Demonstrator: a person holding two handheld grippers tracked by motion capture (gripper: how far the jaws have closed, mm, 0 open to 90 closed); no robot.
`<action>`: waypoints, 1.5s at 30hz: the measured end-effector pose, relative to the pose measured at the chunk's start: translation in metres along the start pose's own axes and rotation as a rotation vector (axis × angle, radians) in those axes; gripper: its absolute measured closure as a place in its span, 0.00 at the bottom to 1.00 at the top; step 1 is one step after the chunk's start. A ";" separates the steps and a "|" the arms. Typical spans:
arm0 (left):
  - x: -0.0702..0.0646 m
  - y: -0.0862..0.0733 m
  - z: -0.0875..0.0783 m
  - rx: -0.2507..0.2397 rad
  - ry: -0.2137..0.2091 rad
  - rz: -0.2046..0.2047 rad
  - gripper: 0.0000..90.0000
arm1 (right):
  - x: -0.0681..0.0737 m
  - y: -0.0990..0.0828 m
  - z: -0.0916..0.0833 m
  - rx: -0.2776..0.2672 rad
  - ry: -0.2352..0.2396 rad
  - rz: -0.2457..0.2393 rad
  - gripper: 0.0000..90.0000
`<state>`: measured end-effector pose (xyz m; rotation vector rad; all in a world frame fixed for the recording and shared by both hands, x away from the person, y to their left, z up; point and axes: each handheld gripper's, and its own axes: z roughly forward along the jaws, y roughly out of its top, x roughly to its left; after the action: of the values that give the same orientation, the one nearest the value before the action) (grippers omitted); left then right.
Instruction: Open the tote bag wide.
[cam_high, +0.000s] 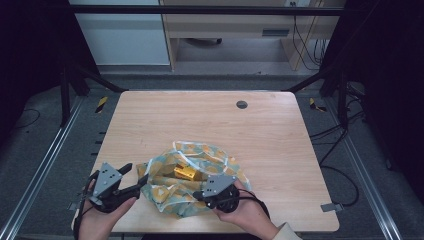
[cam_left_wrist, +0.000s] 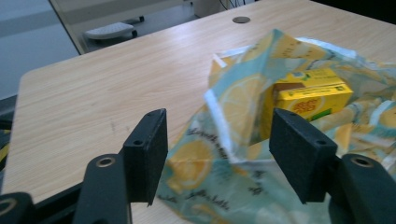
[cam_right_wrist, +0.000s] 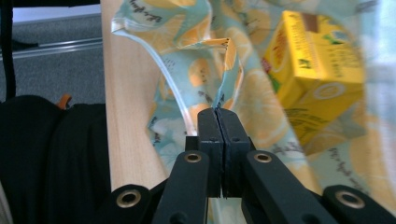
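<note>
A lemon-print plastic bag (cam_high: 210, 152) lies crumpled on the wooden table (cam_high: 200, 115) near its front edge. A yellow carton (cam_high: 186, 173) sits inside the bag's open mouth. My right gripper (cam_high: 199, 194) is shut on a folded edge of the bag; in the right gripper view the jaws (cam_right_wrist: 218, 112) pinch that fold, with the carton (cam_right_wrist: 317, 70) just beyond. My left gripper (cam_high: 137, 173) stands open at the bag's left side. In the left gripper view its gripper (cam_left_wrist: 218, 116) straddles the bag's edge (cam_left_wrist: 243, 88) without pressing it, and the carton (cam_left_wrist: 310, 95) shows behind.
A round grommet hole (cam_high: 241, 104) sits near the table's far edge. Bare tabletop stretches beyond and to both sides of the bag. Black frame struts (cam_high: 75, 75) and floor cables (cam_high: 340, 145) surround the table. The person's dark clothing (cam_right_wrist: 46, 163) is close to the front edge.
</note>
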<state>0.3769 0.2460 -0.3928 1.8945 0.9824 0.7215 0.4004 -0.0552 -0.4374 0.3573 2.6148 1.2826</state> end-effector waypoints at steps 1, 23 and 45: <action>-0.003 -0.001 0.003 0.007 -0.004 0.003 0.38 | 0.001 -0.001 0.001 0.004 0.004 -0.007 0.99; -0.018 -0.042 0.042 0.215 -0.006 0.119 0.23 | 0.004 -0.003 -0.003 0.034 -0.033 -0.006 0.64; -0.018 -0.050 0.051 0.281 -0.013 0.176 0.22 | -0.053 -0.008 -0.008 0.110 -0.183 -0.008 0.41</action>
<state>0.3894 0.2253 -0.4626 2.2497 0.9572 0.6995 0.4470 -0.0821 -0.4349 0.4589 2.5335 1.0522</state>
